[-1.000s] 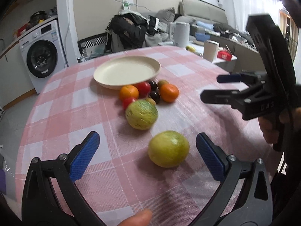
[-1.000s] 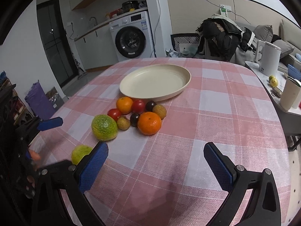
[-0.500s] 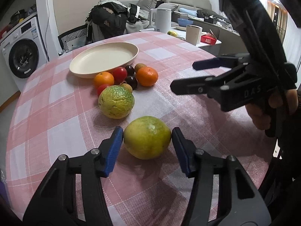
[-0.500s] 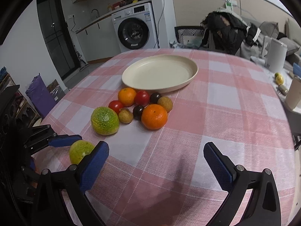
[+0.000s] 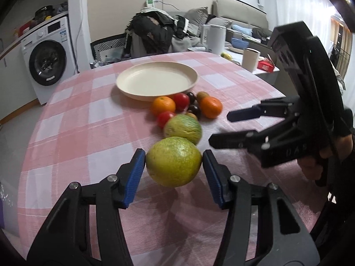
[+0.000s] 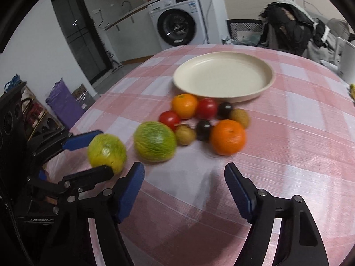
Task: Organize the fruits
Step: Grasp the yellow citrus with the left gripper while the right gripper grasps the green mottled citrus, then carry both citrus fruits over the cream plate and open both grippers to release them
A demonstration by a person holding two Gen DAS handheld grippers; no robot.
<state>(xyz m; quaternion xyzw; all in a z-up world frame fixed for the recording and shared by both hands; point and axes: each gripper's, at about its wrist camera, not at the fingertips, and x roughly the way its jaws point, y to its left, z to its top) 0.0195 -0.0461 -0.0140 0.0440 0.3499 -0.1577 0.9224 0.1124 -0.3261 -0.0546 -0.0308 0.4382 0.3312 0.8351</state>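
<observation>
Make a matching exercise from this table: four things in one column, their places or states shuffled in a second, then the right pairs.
1. yellow-green fruit
2. cream plate
3. right gripper
4. striped green fruit

A. bare of fruit
B. jaws closing on nothing
C. on the cloth by the small fruits
D. clamped in the left gripper

Pairs: 1-D, 2-A, 3-B, 4-C

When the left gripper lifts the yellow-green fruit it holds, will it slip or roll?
The yellow-green fruit is round with smooth, glossy skin, so it may slip. The left gripper pads look ribbed, which probably helps. Set down carelessly, it would likely roll.
</observation>
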